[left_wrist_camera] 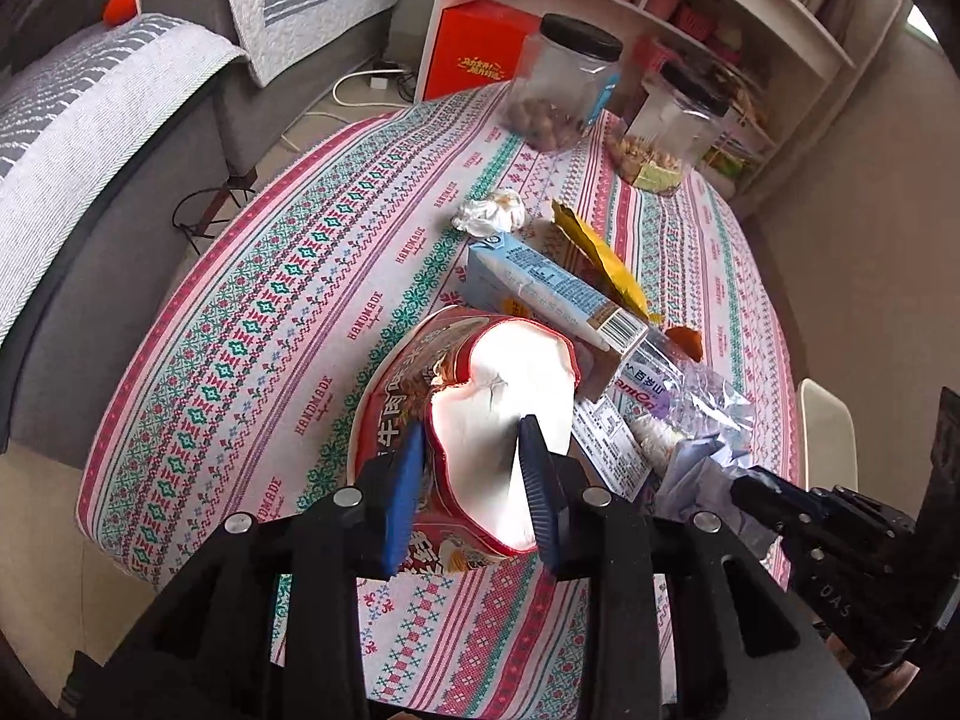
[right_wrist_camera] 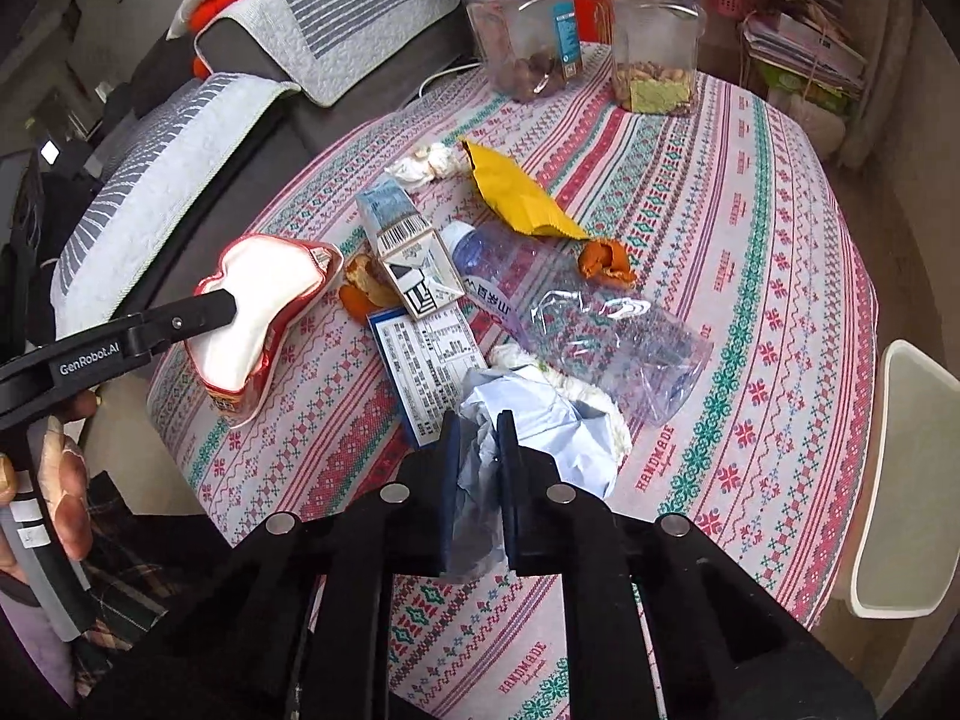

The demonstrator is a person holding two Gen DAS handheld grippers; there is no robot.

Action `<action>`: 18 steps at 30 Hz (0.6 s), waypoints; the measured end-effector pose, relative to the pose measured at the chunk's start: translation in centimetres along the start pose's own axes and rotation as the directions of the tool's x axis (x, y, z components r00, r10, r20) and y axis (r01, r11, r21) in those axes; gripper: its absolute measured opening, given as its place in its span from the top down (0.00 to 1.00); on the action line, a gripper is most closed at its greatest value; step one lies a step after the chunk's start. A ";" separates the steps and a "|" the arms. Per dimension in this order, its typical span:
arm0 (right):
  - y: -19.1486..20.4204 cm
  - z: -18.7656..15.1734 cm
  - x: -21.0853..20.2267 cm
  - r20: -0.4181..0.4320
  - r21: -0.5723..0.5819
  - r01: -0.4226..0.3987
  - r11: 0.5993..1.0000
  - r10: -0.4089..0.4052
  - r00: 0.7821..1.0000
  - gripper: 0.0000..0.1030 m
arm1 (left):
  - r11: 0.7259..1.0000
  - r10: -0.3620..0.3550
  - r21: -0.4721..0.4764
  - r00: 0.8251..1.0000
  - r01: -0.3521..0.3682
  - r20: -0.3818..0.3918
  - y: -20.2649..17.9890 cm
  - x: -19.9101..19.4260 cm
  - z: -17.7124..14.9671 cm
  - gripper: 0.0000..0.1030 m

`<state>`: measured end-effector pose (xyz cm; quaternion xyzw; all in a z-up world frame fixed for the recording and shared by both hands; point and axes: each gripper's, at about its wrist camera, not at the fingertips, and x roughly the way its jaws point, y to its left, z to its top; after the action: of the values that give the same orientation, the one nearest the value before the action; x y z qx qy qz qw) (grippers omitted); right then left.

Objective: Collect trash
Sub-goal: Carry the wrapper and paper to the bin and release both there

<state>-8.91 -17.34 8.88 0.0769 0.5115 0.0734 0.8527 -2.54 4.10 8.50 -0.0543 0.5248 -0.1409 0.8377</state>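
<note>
My left gripper (left_wrist_camera: pixel 471 438) is clamped on the rim of the crushed noodle cup (left_wrist_camera: pixel 456 420), and my right gripper (right_wrist_camera: pixel 480 426) is pinched shut on a wad of pale crumpled paper (right_wrist_camera: pixel 540 420) — two pieces in hand, nothing binned that I can see. Beyond them the tablecloth (right_wrist_camera: pixel 750 276) is littered: squashed plastic bottle (right_wrist_camera: pixel 570 312), milk carton (right_wrist_camera: pixel 402 246), orange peel (right_wrist_camera: pixel 606 261), yellow wrapper (right_wrist_camera: pixel 516 192), tissue balls (right_wrist_camera: pixel 429 162). Most of the collecting is left, I judge.

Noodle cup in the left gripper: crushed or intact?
Crushed. The noodle cup rim is pinched into a bent, heart-like outline, one wall clamped by the left gripper.
</note>
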 end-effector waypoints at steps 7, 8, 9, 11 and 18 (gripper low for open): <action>-0.2 1.2 -3.9 0.155 -0.008 0.004 1.000 -0.003 0.988 0.89 | 1.000 -0.018 -0.018 0.996 0.019 0.092 0.1 -1.9 0.3 0.69; -0.3 1.2 -4.3 0.174 -0.005 0.010 1.000 -0.009 0.985 0.89 | 1.000 -0.015 -0.011 0.993 0.016 0.118 -0.2 -2.3 0.4 0.69; -0.5 1.2 -4.8 0.196 -0.002 0.024 1.000 -0.023 0.980 0.89 | 1.000 -0.010 -0.007 0.991 0.011 0.136 -0.4 -2.6 0.4 0.69; -0.8 1.2 -5.4 0.225 0.002 0.047 0.999 -0.046 0.973 0.89 | 1.000 0.003 0.003 0.984 -0.004 0.178 -0.9 -3.2 0.4 0.69; -2.3 1.0 -7.2 0.292 0.023 0.089 0.996 -0.092 0.952 0.89 | 0.998 0.012 0.051 0.965 -0.026 0.264 -3.7 -4.2 0.7 0.69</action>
<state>-11.30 -21.16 15.04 0.0677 0.3829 0.0196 0.9211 -4.32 1.73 13.28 -0.0447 0.4055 -0.1385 0.9024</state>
